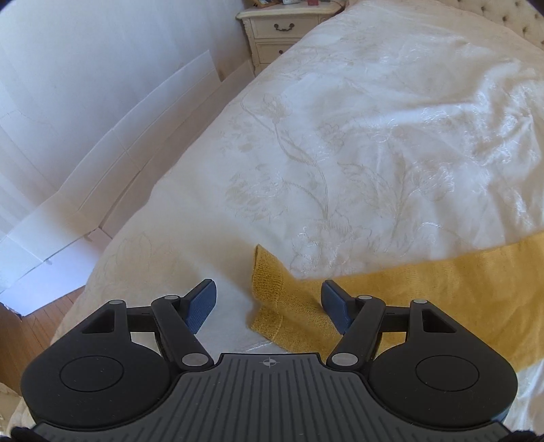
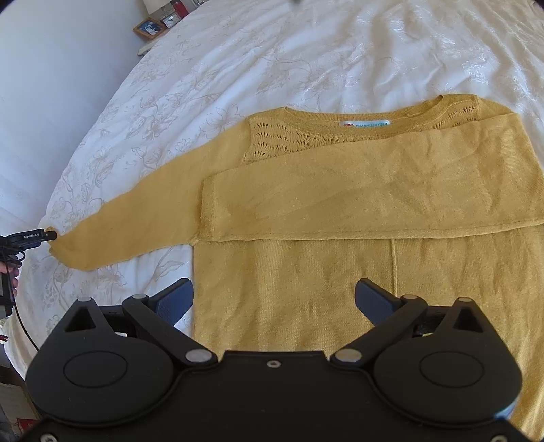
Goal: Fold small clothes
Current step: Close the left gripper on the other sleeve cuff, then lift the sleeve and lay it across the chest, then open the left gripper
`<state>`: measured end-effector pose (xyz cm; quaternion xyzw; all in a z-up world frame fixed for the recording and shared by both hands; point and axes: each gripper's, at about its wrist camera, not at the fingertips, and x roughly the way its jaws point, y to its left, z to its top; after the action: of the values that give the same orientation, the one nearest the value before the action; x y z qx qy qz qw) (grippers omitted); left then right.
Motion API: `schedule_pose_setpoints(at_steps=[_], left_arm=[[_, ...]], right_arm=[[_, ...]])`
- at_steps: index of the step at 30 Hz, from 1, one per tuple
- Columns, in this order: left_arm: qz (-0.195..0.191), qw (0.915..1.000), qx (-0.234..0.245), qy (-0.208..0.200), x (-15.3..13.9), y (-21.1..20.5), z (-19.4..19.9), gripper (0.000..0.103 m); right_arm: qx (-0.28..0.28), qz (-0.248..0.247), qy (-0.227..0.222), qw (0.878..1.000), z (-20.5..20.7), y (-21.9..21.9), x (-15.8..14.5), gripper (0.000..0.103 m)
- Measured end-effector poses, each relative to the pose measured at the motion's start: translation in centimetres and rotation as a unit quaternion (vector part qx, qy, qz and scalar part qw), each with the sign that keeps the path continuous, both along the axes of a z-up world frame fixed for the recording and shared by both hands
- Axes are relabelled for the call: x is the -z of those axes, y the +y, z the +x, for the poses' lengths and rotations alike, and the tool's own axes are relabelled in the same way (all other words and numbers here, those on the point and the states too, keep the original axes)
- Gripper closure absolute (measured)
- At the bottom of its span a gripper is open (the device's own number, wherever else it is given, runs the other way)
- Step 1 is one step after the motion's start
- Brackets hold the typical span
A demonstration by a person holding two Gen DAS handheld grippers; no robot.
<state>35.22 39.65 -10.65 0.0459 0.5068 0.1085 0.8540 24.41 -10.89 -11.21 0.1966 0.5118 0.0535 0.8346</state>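
Observation:
A mustard yellow knit sweater point(image 2: 306, 272) lies flat on the white bedspread point(image 2: 238, 61), neck away from me. One sleeve point(image 2: 374, 197) is folded across the chest. The other sleeve point(image 2: 136, 224) stretches out to the left. My right gripper point(image 2: 273, 299) is open and empty above the sweater's lower body. My left gripper point(image 1: 268, 306) is open and empty, with the cuff end of the outstretched sleeve point(image 1: 282, 299) between its fingers. The left gripper's body shows at the left edge of the right wrist view point(image 2: 34, 236), at the cuff.
A cream nightstand point(image 1: 282, 30) stands beyond the bed's far corner. White flat panels point(image 1: 112, 163) lean against the wall left of the bed, with wood floor point(image 1: 44, 316) below. A framed picture point(image 2: 149, 28) and a small clock point(image 2: 171, 19) sit at the bed's far left.

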Motion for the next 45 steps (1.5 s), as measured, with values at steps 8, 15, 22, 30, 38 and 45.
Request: schedule_pose_setpoints(at_steps=[8, 15, 22, 30, 38, 45], left_arm=[[-0.016, 0.9998, -0.010, 0.003, 1.4, -0.5, -0.7, 0.062], [-0.097, 0.9926, -0.062, -0.039, -0.7, -0.3, -2.2, 0.096], [-0.161, 0.9799, -0.057, -0.103, -5.8, -3.8, -3.6, 0.096], [-0.201, 0.9659, -0.001, -0.163, -11.0, -13.9, -3.4, 0.096], [-0.234, 0.9533, 0.054, -0.183, -11.6, -28.0, -2.2, 0.096], [-0.274, 0.9463, 0.074, -0.155, -7.6, -40.2, -1.1, 0.096]], right_arm=[[-0.003, -0.006, 0.010, 1.000, 0.6, 1.2, 0.2, 0.001], [-0.026, 0.001, 0.017, 1.000, 0.9, 1.9, 0.7, 0.001], [-0.032, 0.026, 0.015, 0.999, 0.8, 1.2, 1.2, 0.001], [-0.040, 0.055, 0.007, 0.998, -0.8, -2.2, 1.5, 0.001], [-0.018, 0.070, -0.004, 0.997, -3.0, -8.4, 1.4, 0.001], [0.001, 0.071, -0.002, 0.997, -4.6, -13.4, 1.9, 0.001]])
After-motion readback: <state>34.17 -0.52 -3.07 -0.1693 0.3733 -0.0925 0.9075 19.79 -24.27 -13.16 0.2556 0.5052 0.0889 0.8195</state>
